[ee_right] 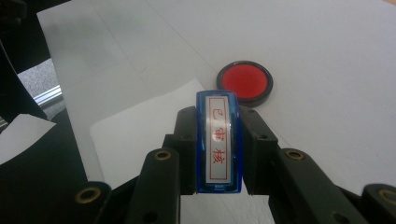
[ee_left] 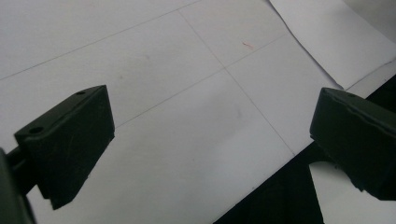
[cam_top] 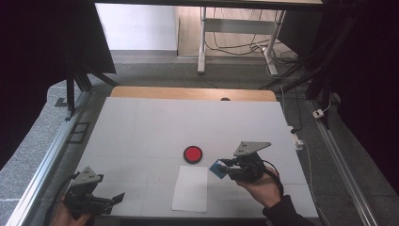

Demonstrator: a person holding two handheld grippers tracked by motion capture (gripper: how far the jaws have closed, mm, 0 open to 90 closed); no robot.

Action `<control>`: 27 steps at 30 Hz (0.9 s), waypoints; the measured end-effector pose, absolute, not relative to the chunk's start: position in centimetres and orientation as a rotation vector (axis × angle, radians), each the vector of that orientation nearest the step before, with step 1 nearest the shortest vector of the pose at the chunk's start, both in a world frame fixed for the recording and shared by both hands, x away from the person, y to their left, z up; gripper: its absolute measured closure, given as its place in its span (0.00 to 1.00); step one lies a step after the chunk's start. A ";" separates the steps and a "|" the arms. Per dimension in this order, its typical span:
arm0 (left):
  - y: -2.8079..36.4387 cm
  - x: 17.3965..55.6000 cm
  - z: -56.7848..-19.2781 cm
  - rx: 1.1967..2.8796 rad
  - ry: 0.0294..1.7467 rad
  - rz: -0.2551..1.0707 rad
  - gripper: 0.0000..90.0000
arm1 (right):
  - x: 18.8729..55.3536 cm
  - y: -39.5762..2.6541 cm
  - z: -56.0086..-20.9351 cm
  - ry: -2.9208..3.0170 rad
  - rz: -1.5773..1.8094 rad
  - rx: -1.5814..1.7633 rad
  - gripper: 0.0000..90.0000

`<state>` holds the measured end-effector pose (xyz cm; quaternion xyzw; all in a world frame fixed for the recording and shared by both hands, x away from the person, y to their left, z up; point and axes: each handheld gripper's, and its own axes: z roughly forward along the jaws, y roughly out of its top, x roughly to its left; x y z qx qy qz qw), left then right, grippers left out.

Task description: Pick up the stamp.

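Note:
My right gripper (cam_top: pixel 220 168) is shut on a blue rectangular stamp (ee_right: pixel 218 141) whose top label carries red characters; the stamp (cam_top: pixel 217 168) hangs just above the right edge of a white paper sheet (cam_top: pixel 190 188). A round red ink pad in a black case (cam_top: pixel 193 154) lies on the table just beyond the sheet, the ink pad (ee_right: pixel 244 81) ahead of the stamp in the right gripper view. My left gripper (cam_top: pixel 115 198) rests near the table's front left corner, its jaws wide apart with nothing between them; its fingers (ee_left: pixel 70 140) frame bare table.
The white table top (cam_top: pixel 155 122) is marked with thin pencil lines and ends in a wooden strip (cam_top: pixel 193 93) at the back. A metal rail (cam_top: pixel 44 165) runs along the left side, and cables (cam_top: pixel 301 141) lie off the right edge.

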<state>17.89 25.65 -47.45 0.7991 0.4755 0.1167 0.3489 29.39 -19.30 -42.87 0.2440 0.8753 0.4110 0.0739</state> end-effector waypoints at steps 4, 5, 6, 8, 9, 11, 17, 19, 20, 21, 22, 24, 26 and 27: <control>25.8 17.9 -47.5 2.065 1.214 0.280 0.00 | 29.5 -18.5 -42.6 2.632 1.254 0.696 0.80; 25.8 18.0 -47.5 2.062 1.211 0.270 0.00 | 29.5 -18.3 -42.5 2.633 1.262 0.687 0.80; 25.9 18.0 -47.5 2.061 1.206 0.257 0.00 | 29.5 -18.1 -42.4 2.633 1.266 0.674 0.80; 26.0 18.1 -47.5 2.059 1.202 0.241 0.00 | 29.6 -17.7 -42.2 2.634 1.274 0.651 0.80; 26.1 18.1 -47.5 2.055 1.202 0.232 0.00 | 29.6 -17.5 -42.1 2.636 1.280 0.640 0.80; 26.2 18.1 -47.5 2.052 1.195 0.213 0.01 | 29.9 -16.9 -42.0 2.642 1.288 0.605 0.80; 26.4 18.2 -47.5 2.039 1.184 0.187 0.01 | 30.2 -15.9 -41.8 2.654 1.305 0.560 0.80; 26.4 18.2 -47.5 2.039 1.169 0.179 0.01 | 30.3 -15.4 -41.6 2.658 1.319 0.541 0.79; 26.4 18.2 -47.5 2.039 1.164 0.178 0.01 | 30.4 -15.2 -41.5 2.662 1.319 0.534 0.80; 26.4 18.2 -47.5 2.039 1.160 0.177 0.01 | 30.4 -15.0 -41.4 2.661 1.319 0.527 0.79; 26.4 18.2 -47.5 2.040 1.153 0.172 0.01 | 30.4 -14.8 -41.3 2.666 1.327 0.518 0.79; 26.4 18.1 -47.5 2.045 1.147 0.175 0.01 | 30.4 -14.3 -41.2 2.668 1.335 0.505 0.79; 26.3 18.1 -47.5 2.050 1.146 0.178 0.01 | 30.4 -13.7 -41.0 2.677 1.341 0.484 0.79; 26.3 18.1 -47.5 2.051 1.145 0.178 0.01 | 30.4 -13.7 -41.0 2.677 1.341 0.484 0.79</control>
